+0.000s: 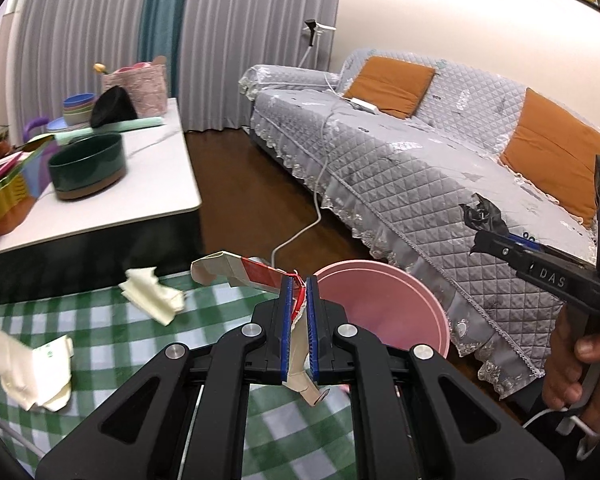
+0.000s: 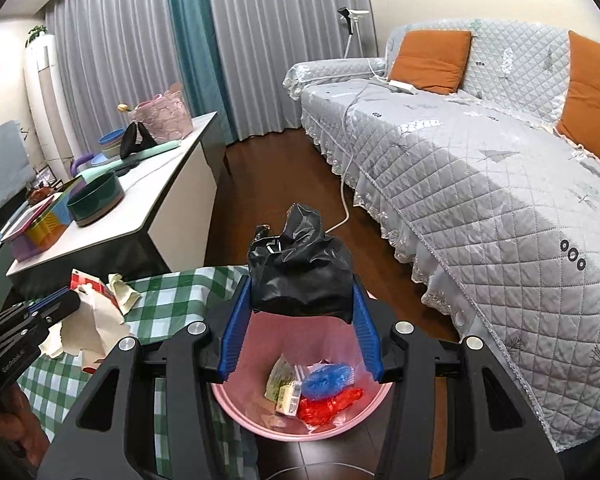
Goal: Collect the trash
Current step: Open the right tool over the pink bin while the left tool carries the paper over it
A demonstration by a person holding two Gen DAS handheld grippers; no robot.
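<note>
Flattened red-and-white paper carton [image 1: 256, 276]: long axis toward frame upper left, pinched in left gripper [image 1: 299, 292] jaws; right gripper [image 2: 300, 304] jaws clamp crumpled black plastic bag [image 2: 300, 268].

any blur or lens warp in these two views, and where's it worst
Left wrist view: motion smear on the green bowl and the crumpled paper, while the left gripper stays crisp. Right wrist view: sharper overall, the black bag clear. Both views: fisheye bends the sofa, with dark corners.
</note>
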